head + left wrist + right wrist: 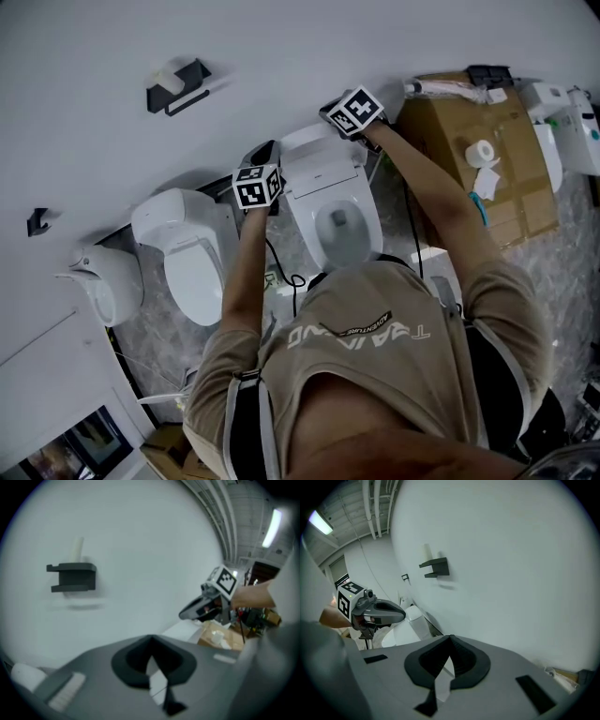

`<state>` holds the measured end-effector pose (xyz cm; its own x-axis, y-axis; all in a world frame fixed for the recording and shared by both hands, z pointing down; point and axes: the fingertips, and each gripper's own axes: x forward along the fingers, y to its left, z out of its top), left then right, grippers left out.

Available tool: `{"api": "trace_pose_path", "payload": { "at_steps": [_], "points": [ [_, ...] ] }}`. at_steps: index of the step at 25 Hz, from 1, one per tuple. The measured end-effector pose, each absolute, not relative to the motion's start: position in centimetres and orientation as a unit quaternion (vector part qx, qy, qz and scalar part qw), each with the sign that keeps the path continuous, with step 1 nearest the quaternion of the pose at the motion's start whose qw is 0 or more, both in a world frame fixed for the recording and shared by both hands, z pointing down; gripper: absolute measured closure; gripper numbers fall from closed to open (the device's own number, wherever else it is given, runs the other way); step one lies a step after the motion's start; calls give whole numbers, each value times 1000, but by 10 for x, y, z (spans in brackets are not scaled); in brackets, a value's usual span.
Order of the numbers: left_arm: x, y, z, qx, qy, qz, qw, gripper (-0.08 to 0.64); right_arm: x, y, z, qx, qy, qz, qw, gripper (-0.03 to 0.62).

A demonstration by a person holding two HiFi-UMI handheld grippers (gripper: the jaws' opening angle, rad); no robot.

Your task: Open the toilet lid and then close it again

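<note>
The white toilet stands against the wall with its bowl showing and its lid raised upright at the back. My left gripper is at the lid's left edge and my right gripper at its upper right corner. In the left gripper view the jaws meet at the tips with a white strip of lid between them, and the right gripper shows across from it. In the right gripper view the jaws close likewise on a white strip, with the left gripper opposite.
A second toilet and a smaller white fixture stand to the left. A cardboard box carrying a paper roll sits to the right. A black holder is fixed on the wall above. The person's body fills the foreground.
</note>
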<state>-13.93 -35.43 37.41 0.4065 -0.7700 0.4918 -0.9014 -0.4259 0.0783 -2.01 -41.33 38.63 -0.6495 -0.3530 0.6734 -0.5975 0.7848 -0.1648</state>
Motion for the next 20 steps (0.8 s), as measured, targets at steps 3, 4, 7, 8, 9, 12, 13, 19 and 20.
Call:
{"api": "trace_pose_path", "payload": {
  "at_steps": [3,4,7,8,9,12,13,19,20],
  "points": [
    [-137,-336,374,826,-502,193,167,555,-16,-395,385,275,-891,190,308,578],
    [-135,-329,375,827,-501,194,167,555,-14,-389,386,277,-891,192,304,578],
    [-131,-311,376,828,-498,194,172,555,-10,-370,387,277,-892,198,297,578],
    [-130,-303,377,829,-495,195,174,555,-9,-362,388,276,-892,198,297,578],
    [-129,-295,379,830,-490,197,177,555,-9,-354,389,275,-893,197,298,580],
    [-124,-268,383,838,-474,202,183,555,-7,-329,394,272,-895,189,300,578],
    [-122,-259,384,840,-468,204,185,555,-6,-320,396,269,-895,188,302,578],
    [-112,-195,401,839,-456,213,207,555,-4,-254,417,241,-896,190,320,578],
    [-111,-185,405,837,-459,209,211,555,-2,-244,421,239,-896,190,323,578]
  ]
}}
